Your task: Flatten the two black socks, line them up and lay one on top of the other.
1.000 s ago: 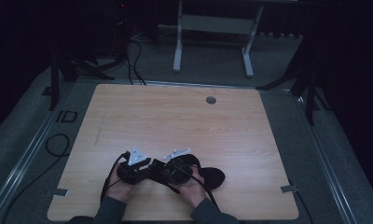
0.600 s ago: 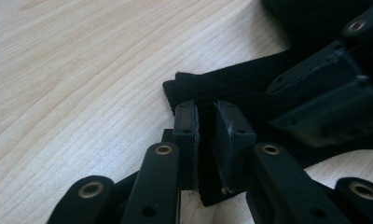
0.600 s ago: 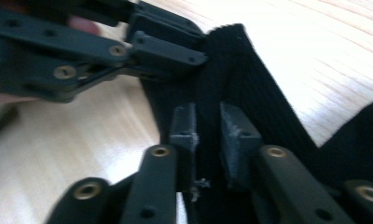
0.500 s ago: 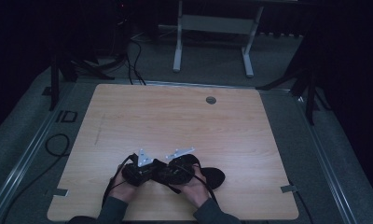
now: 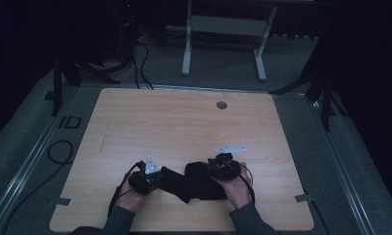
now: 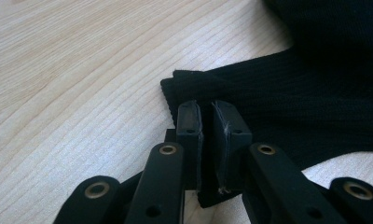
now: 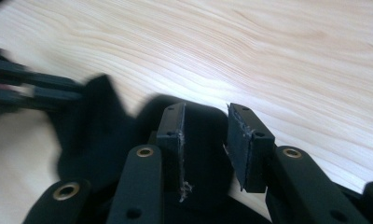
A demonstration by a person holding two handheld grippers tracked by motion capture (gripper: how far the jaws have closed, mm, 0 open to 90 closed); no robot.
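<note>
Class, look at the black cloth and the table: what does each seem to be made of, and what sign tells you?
Black cloth: probably knitted fabric, matte; fine ribbing shows. Table: light wood or wood-look laminate, smooth with slight sheen; grain lines show.

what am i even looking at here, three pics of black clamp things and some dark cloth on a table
A person sits at a light wooden table, holding a hand-held two-jaw tool in each hand. The wide picture comes from a camera above; the two close-ups come from cameras riding on each tool, looking along its black jaws. On the table lies a black ribbed knitted cloth. The left gripper is closed on the cloth's folded edge. The right gripper has its jaws apart over the cloth, gripping nothing. Near the far edge sits a small round grey cable hole cover.
</note>
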